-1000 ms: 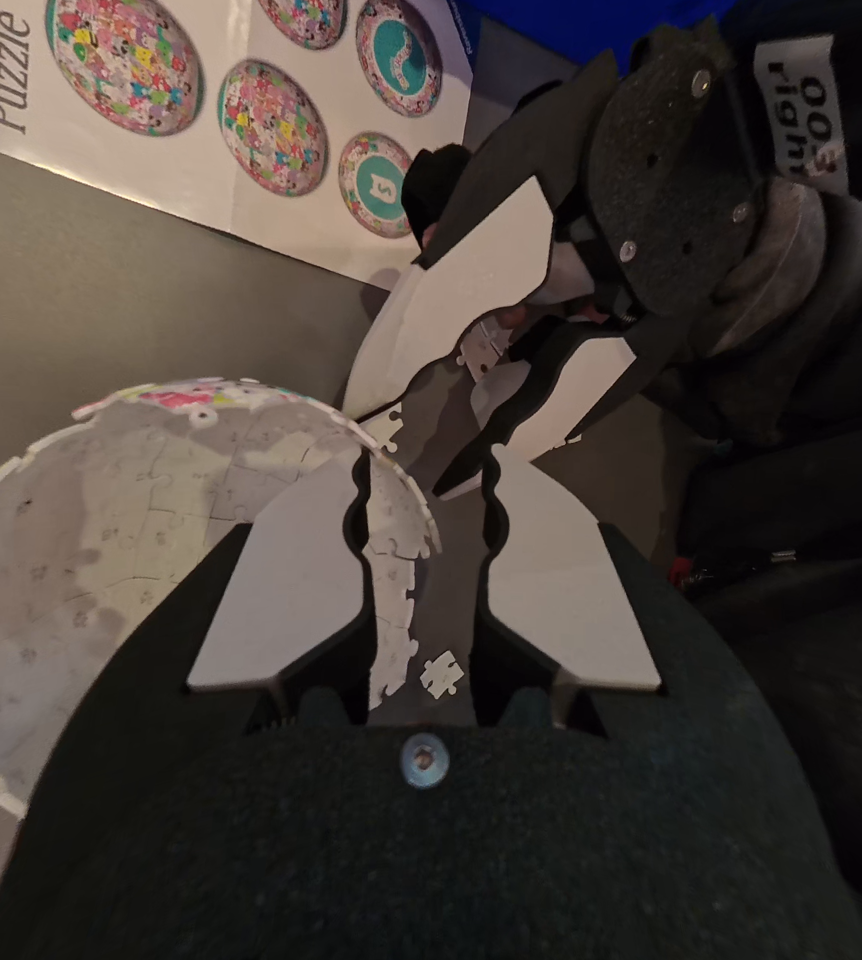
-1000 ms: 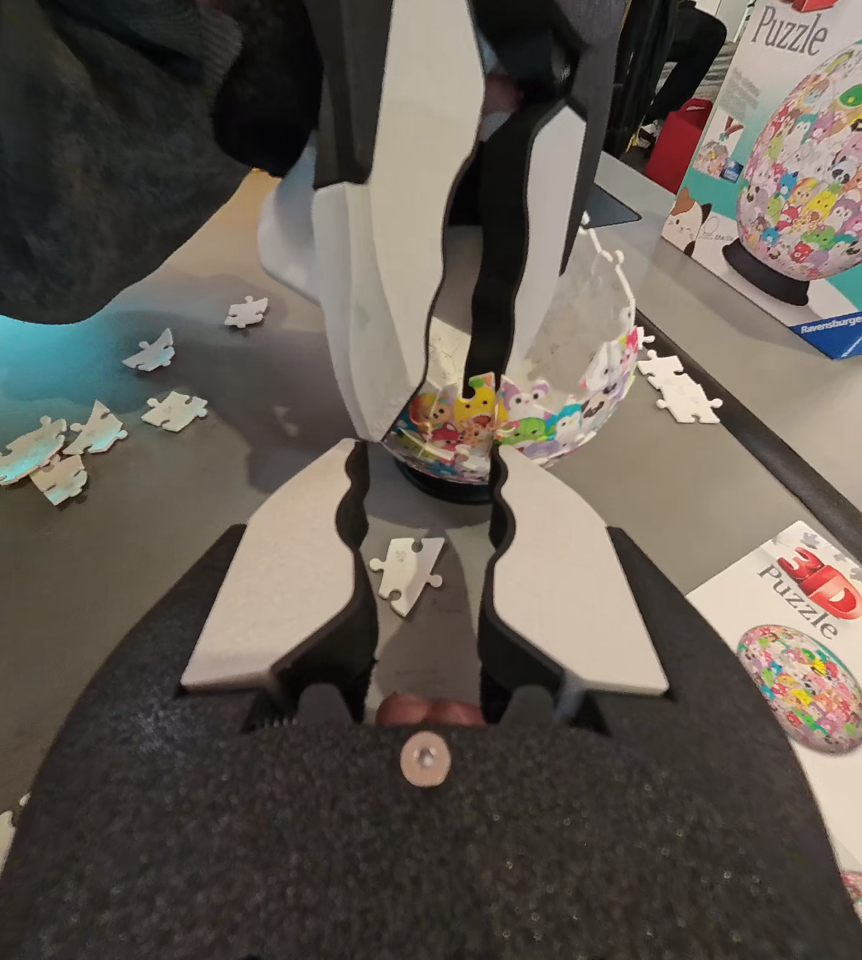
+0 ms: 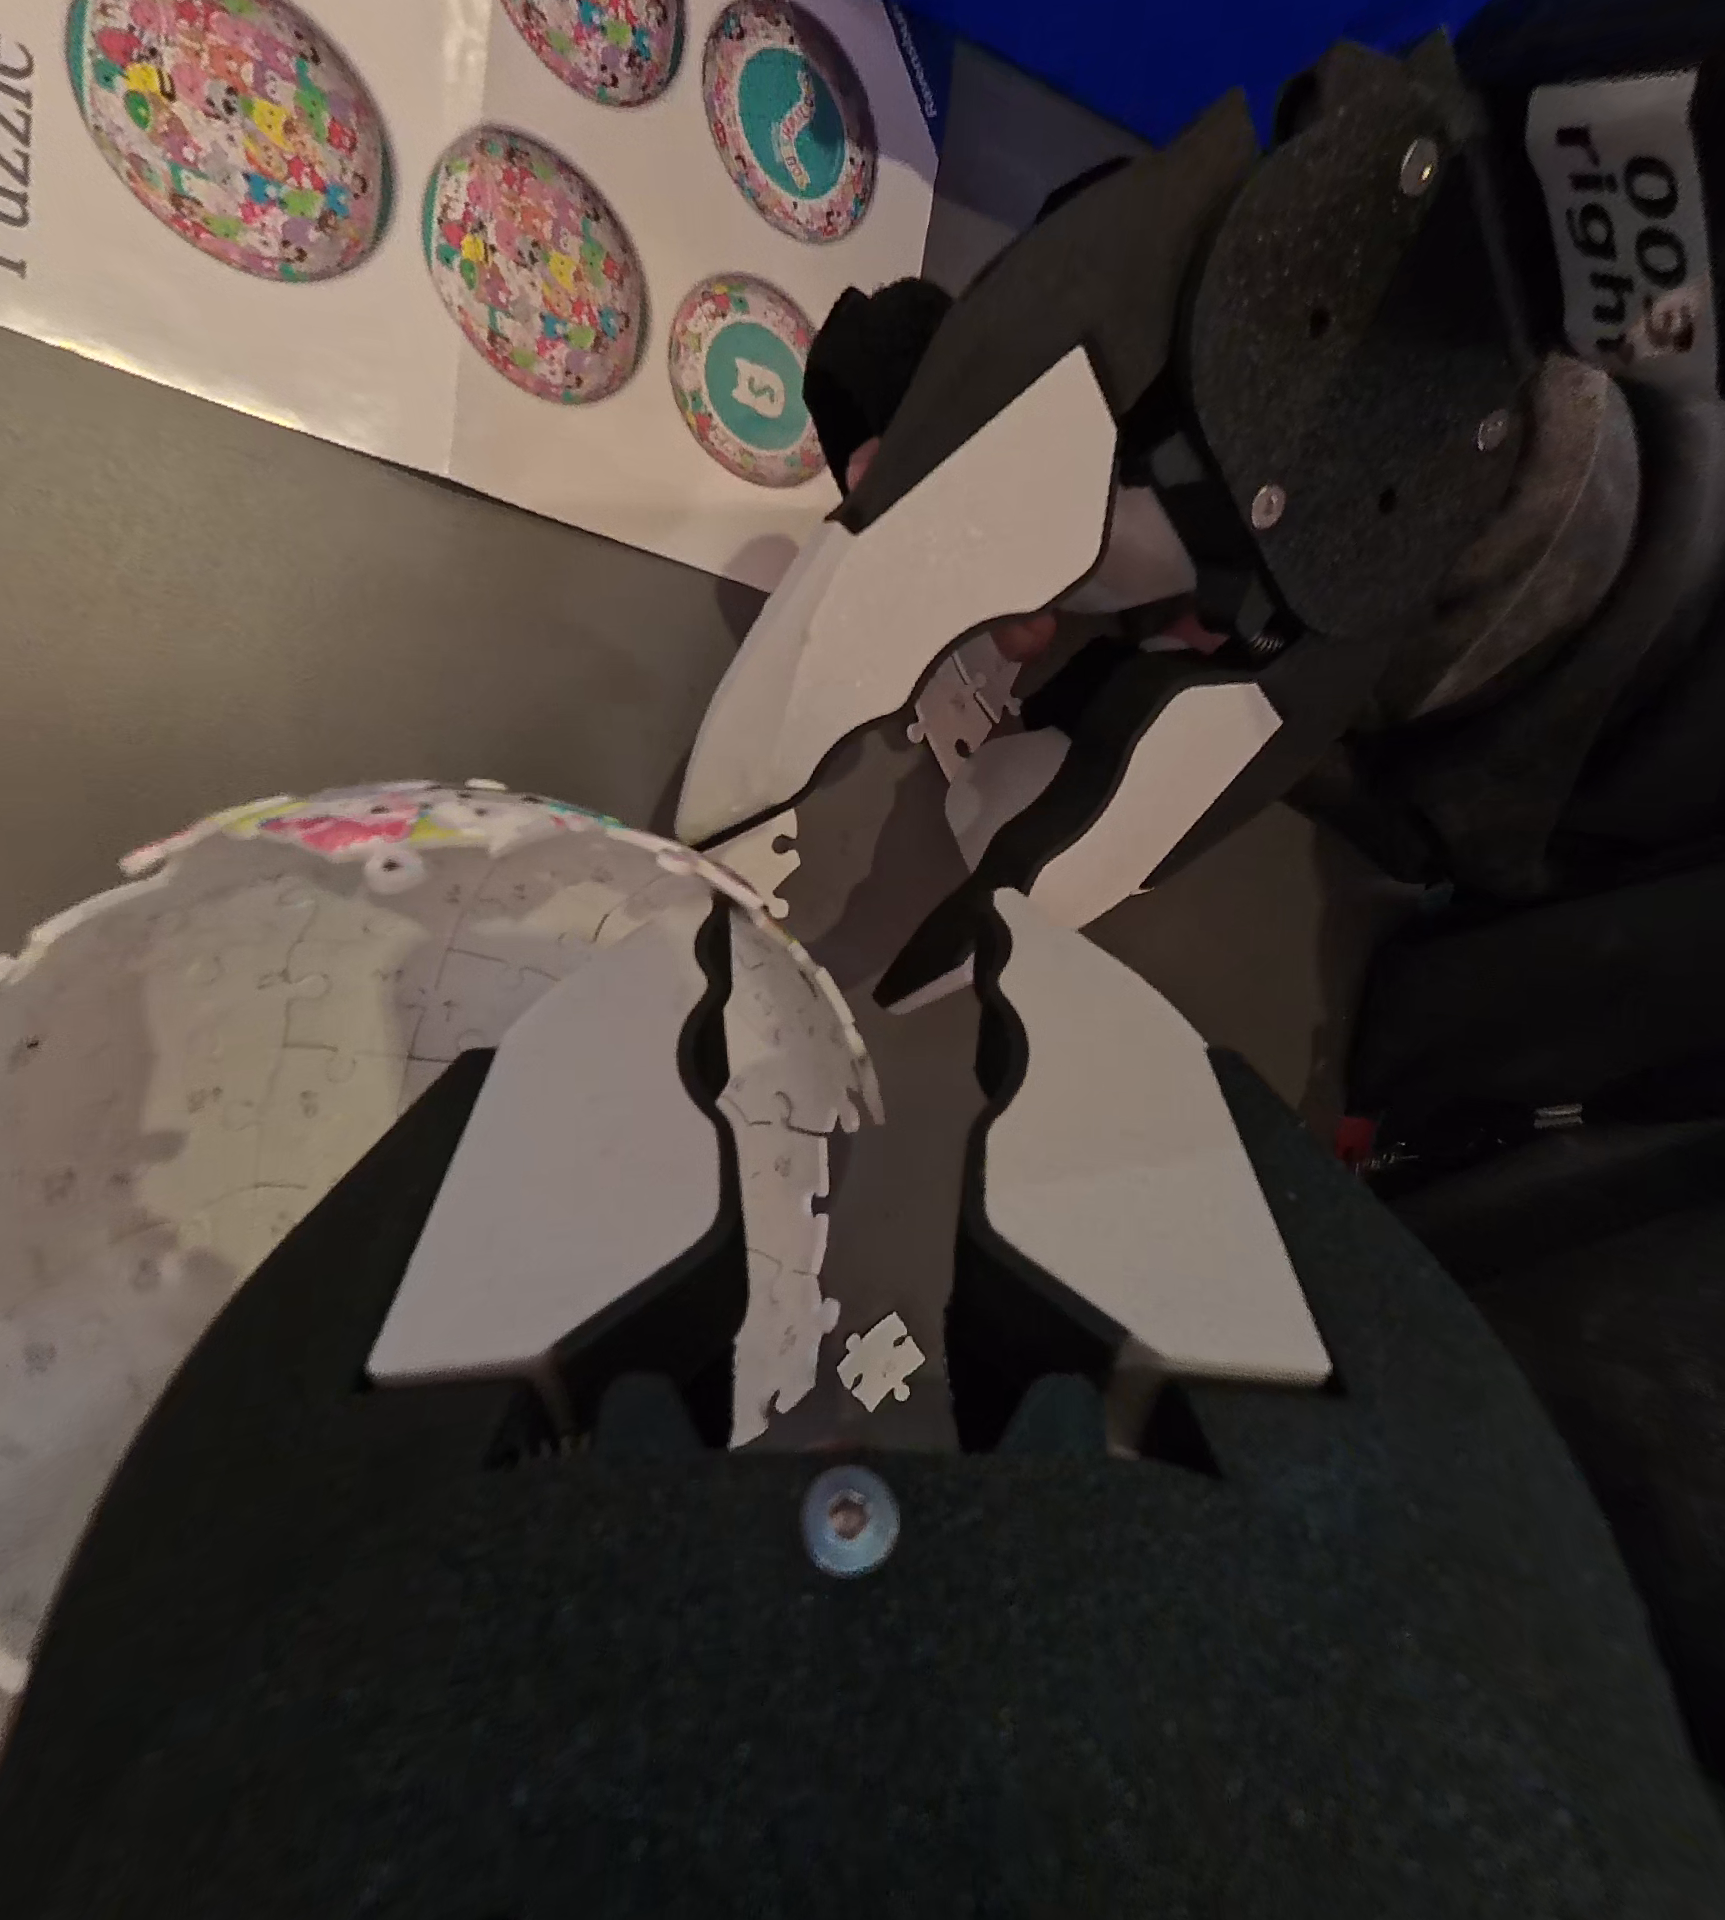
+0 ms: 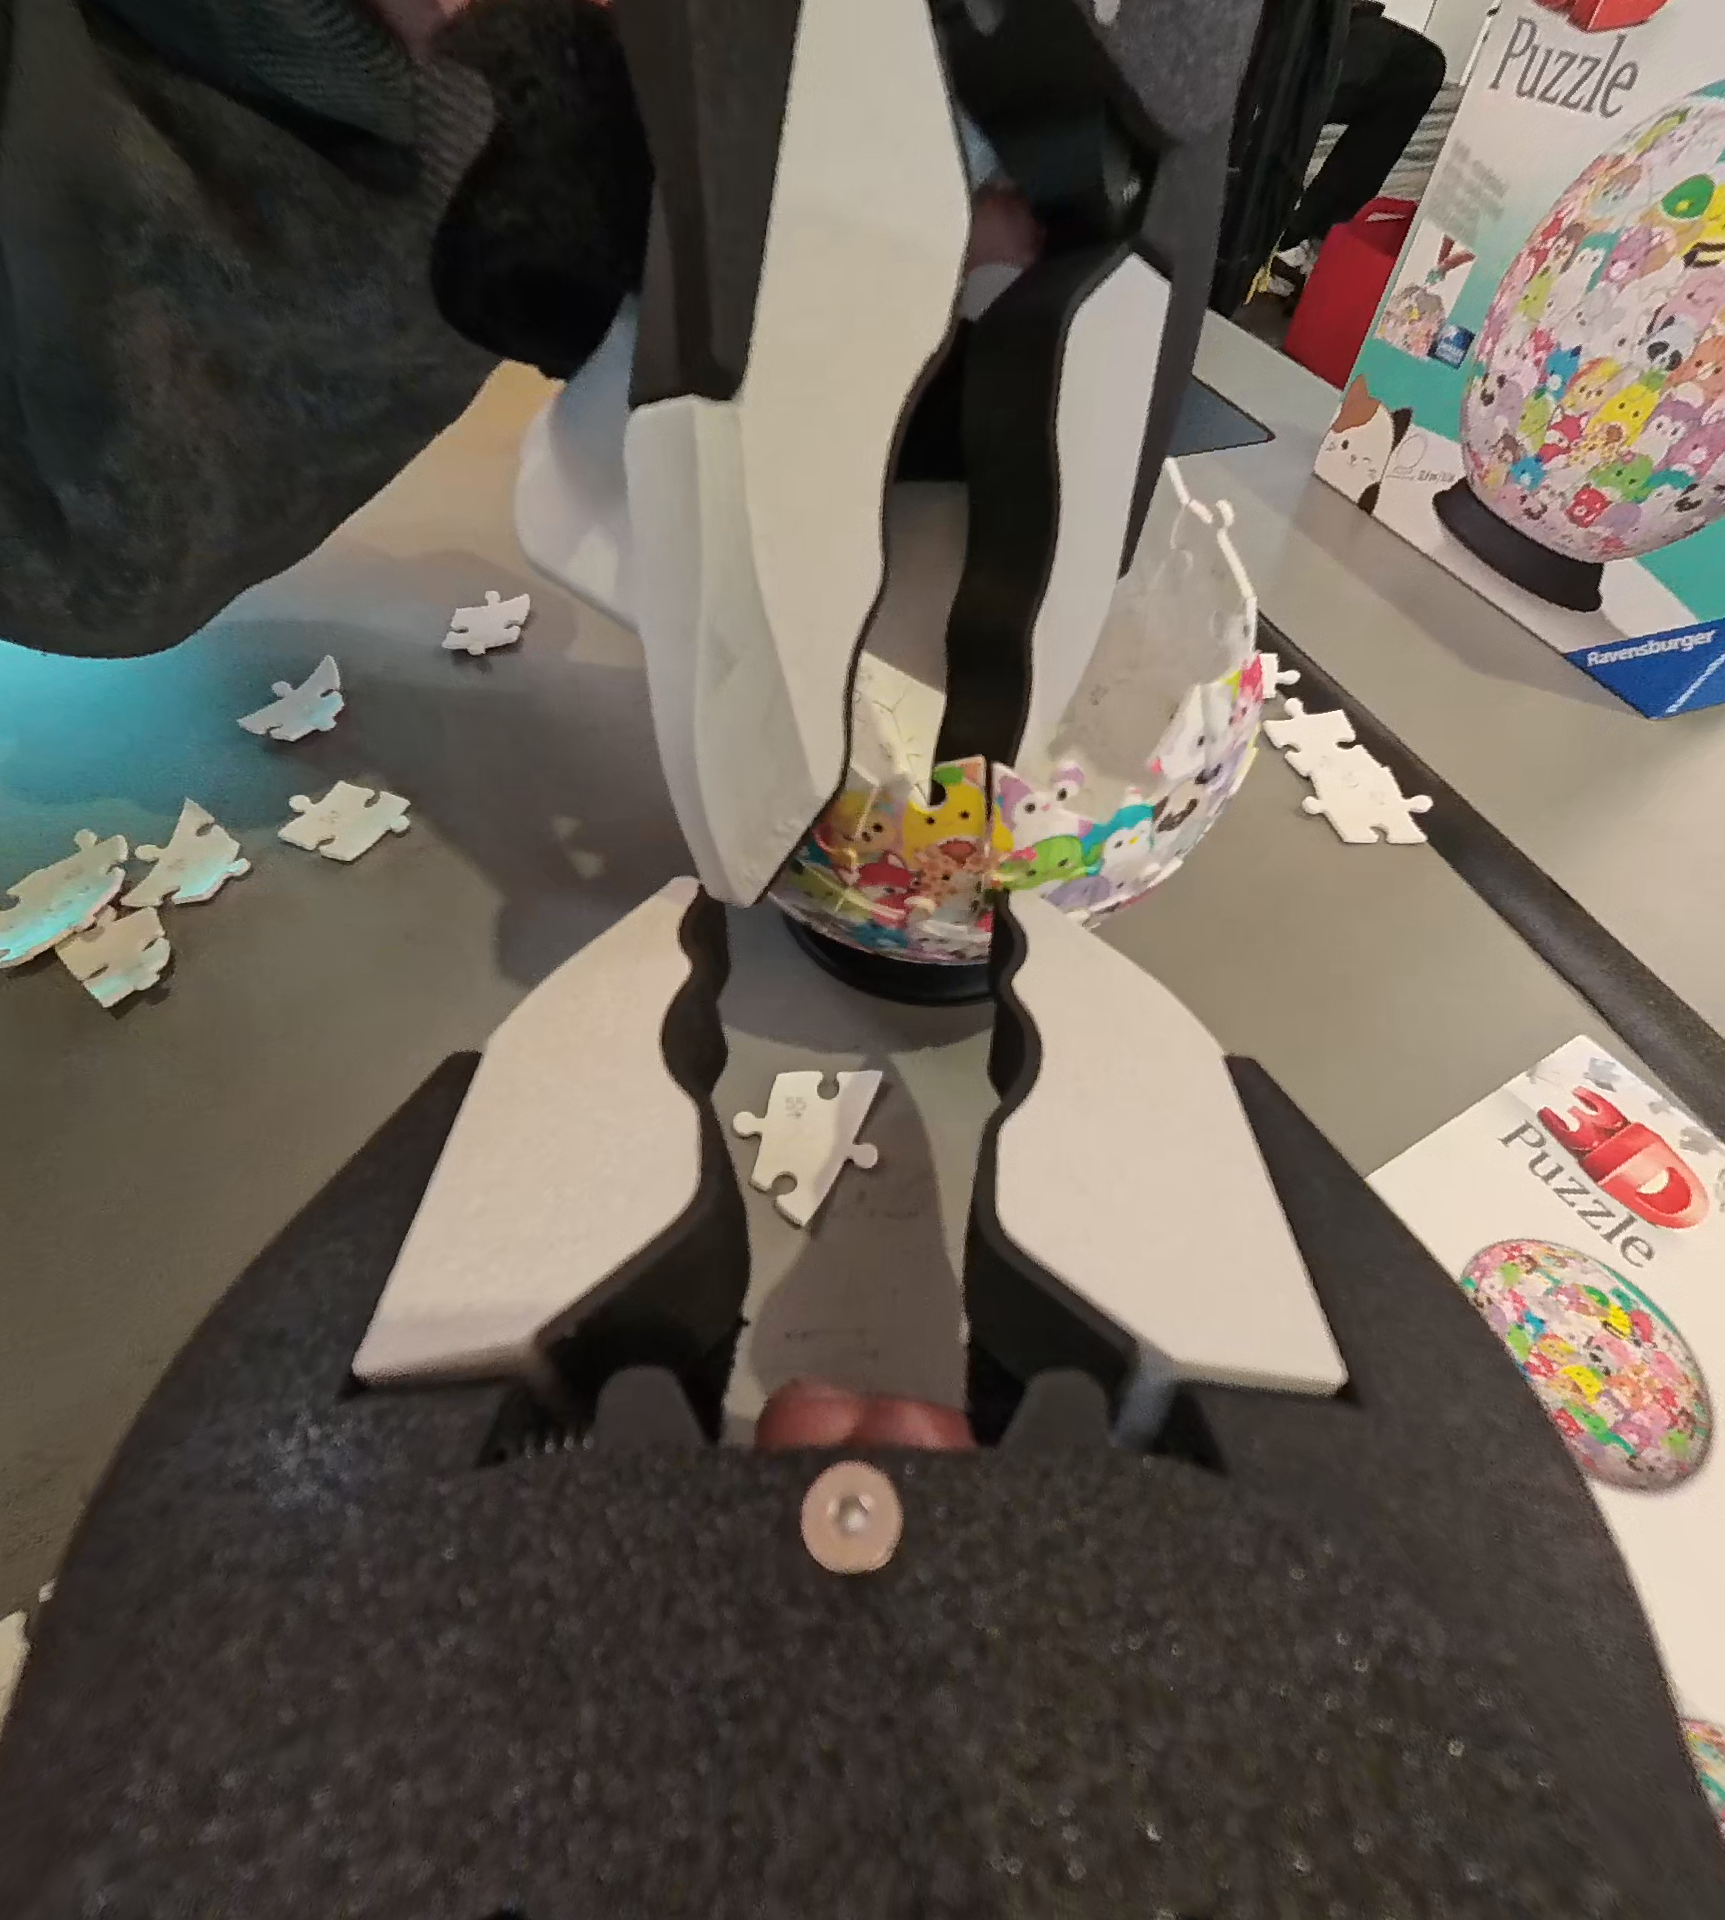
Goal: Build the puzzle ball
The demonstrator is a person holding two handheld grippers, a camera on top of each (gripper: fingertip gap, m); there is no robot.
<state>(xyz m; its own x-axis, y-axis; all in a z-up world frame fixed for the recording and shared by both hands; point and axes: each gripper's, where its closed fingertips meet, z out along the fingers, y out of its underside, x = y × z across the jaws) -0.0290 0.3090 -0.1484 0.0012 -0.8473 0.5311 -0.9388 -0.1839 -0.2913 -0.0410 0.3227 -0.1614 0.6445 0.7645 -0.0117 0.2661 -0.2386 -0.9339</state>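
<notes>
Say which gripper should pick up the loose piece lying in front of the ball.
Right. The right gripper is open with the loose piece lying between its fingers, while the left gripper straddles the puzzle ball's rim.

Printed wording marks the puzzle box (image 4: 1606, 353), leaflet (image 4: 1606, 1247), and, seemingly, the right tool's sticker (image 3: 1616, 197).

Grey table (image 4: 1357, 987), teal glow

Left claw (image 3: 853, 925) and right claw (image 4: 853, 904) both agape.
</notes>
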